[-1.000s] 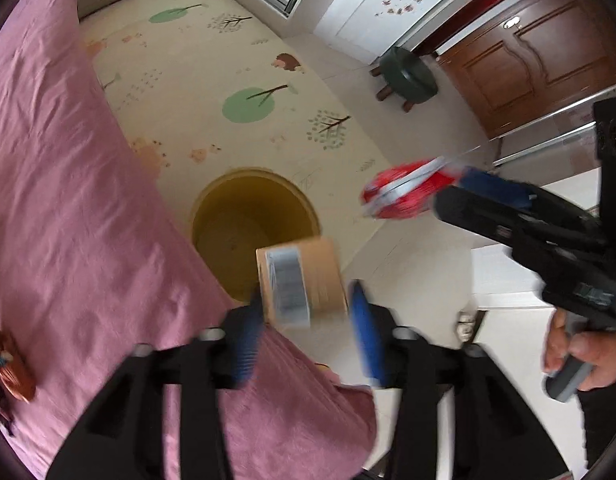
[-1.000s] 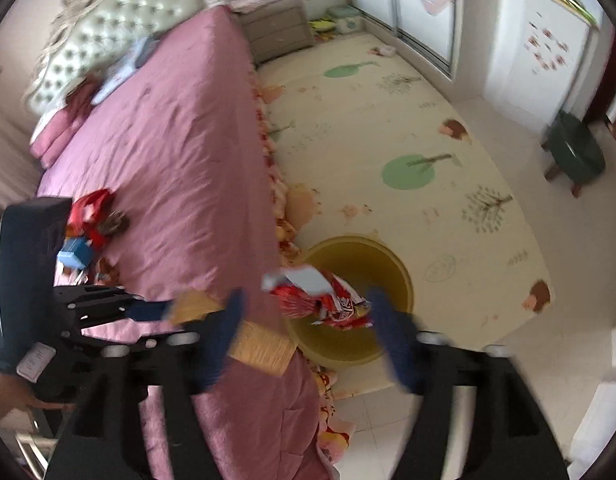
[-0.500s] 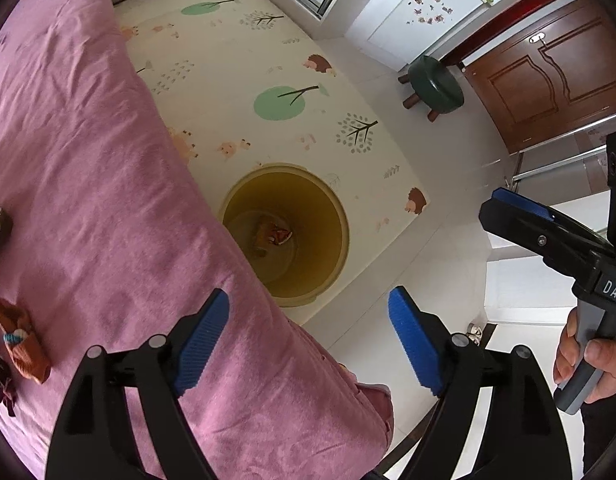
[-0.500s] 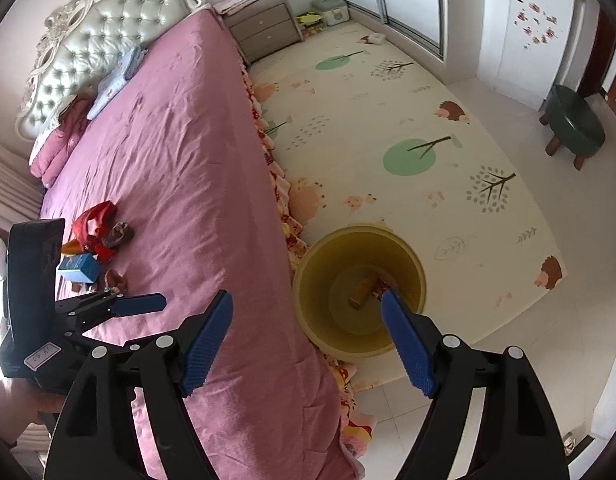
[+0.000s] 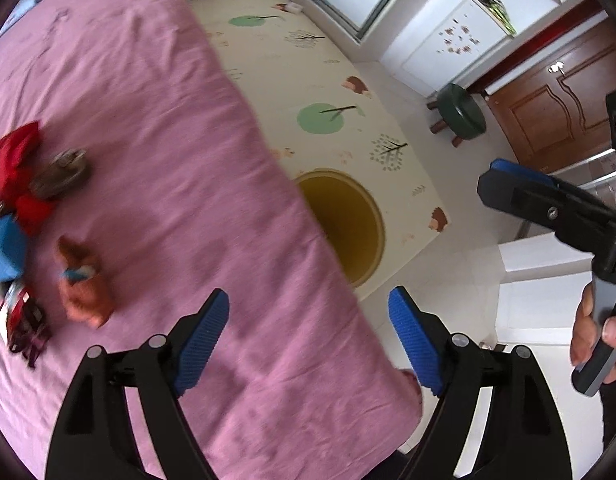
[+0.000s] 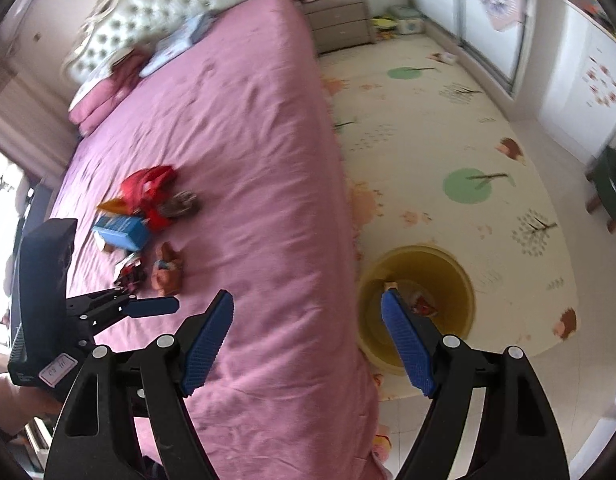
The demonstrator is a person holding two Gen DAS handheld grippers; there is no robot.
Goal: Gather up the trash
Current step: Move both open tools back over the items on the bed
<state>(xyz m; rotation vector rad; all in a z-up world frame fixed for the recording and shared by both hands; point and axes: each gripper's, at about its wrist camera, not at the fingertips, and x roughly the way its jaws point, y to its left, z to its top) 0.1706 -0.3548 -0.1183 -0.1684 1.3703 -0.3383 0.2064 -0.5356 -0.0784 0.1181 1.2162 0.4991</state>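
Note:
A yellow bin (image 6: 418, 308) stands on the floor beside the bed, with a cardboard box and a red wrapper inside; it also shows in the left wrist view (image 5: 348, 220). Trash lies on the pink bed: a red bag (image 6: 147, 192), a blue box (image 6: 121, 232), a brown crumpled wrapper (image 6: 167, 270), a dark packet (image 6: 127, 272) and a grey-brown lump (image 6: 181, 204). My left gripper (image 5: 308, 336) is open and empty over the bed's edge. My right gripper (image 6: 305, 336) is open and empty, above the bed edge and bin.
The pink bed (image 6: 235, 128) fills the left side. A patterned play mat (image 6: 448, 152) covers the floor. A green stool (image 5: 460, 114) stands near a brown door (image 5: 556, 108). A nightstand (image 6: 340, 24) stands beside the headboard.
Both grippers let go of the box and the red wrapper, which dropped into the bin. Both have since swung left toward the trash on the bed.

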